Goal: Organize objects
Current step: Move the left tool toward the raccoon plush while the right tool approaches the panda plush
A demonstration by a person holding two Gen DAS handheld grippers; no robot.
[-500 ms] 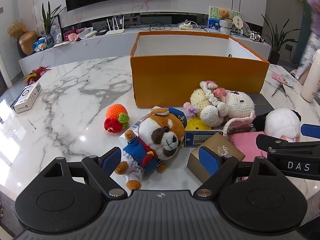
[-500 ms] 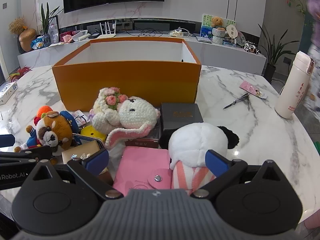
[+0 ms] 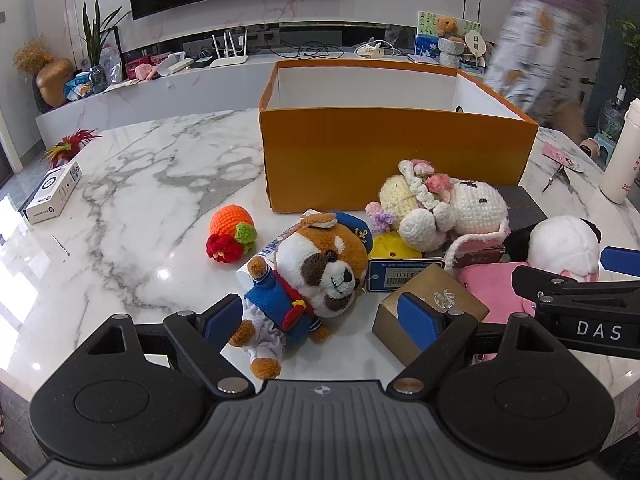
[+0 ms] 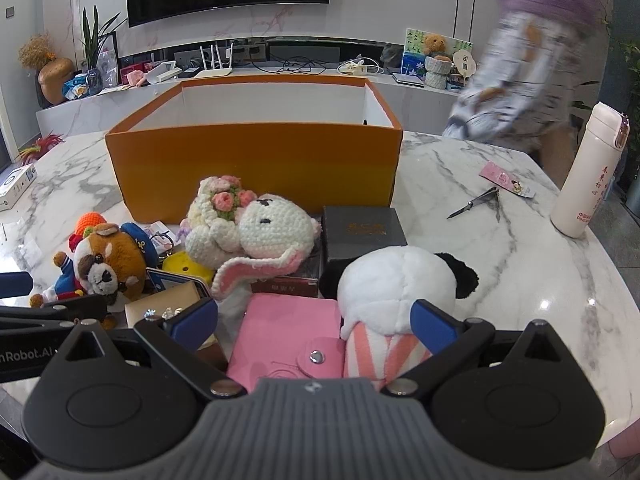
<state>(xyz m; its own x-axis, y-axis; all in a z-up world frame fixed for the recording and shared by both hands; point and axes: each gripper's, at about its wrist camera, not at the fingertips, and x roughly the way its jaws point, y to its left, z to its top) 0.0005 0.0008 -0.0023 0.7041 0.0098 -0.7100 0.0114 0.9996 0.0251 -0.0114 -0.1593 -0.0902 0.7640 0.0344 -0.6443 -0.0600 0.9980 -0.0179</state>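
Note:
An open orange box [image 3: 396,160] [image 4: 256,168] stands at the back of the marble table. In front of it lie a sailor-dressed plush dog [image 3: 312,276] [image 4: 108,268], a crocheted bunny [image 3: 452,212] [image 4: 256,228], a white panda plush [image 3: 564,244] [image 4: 396,284], a pink wallet [image 4: 292,340], a brown box [image 3: 432,308] and a crocheted orange fruit [image 3: 232,232]. My left gripper [image 3: 320,316] is open, its fingers on either side of the dog's legs. My right gripper [image 4: 316,320] is open above the wallet and panda.
A black box [image 4: 364,232] lies behind the panda. A white flask [image 4: 588,172], scissors [image 4: 476,204] and a pink card [image 4: 508,180] are at the right. A small white carton [image 3: 52,192] lies at the left edge. A person [image 4: 532,52] moves behind the table.
Both grippers stay nearly still. The person in the background has walked further into view behind the table at the right.

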